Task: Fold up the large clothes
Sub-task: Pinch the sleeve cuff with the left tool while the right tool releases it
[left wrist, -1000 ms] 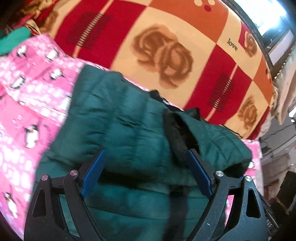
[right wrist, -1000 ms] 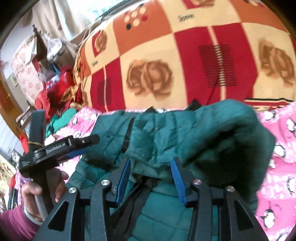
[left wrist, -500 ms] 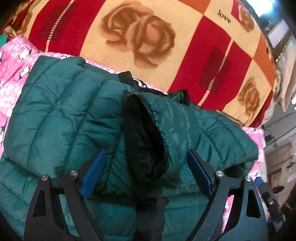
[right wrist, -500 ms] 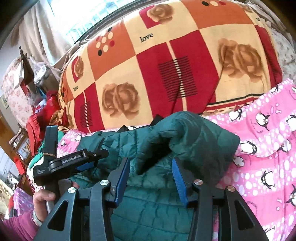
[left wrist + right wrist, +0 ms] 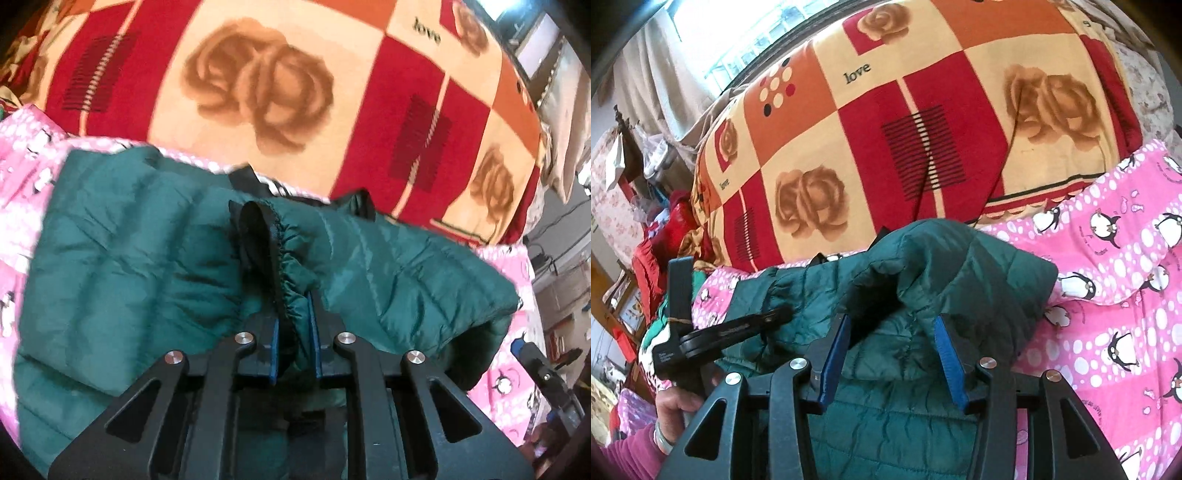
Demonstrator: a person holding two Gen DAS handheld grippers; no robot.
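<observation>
Left gripper (image 5: 293, 328) has just clamped the green jacket's (image 5: 122, 266) cuff (image 5: 284, 251) at frame centre, ready to fold; right gripper's (image 5: 892, 354) fingers pinch a jacket fold.

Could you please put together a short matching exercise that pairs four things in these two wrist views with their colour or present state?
Column one:
1. green puffer jacket
2. left hand-held gripper
3. right hand-held gripper
4. rose-print blanket

Column two:
A. red, orange and cream squares, printed with the word love
B. lies on the pink penguin sheet
C. blue pads set either side of a raised fold of jacket
D. clamped on the sleeve cuff

Pairs: 1-B, 2-D, 3-C, 4-A
</observation>
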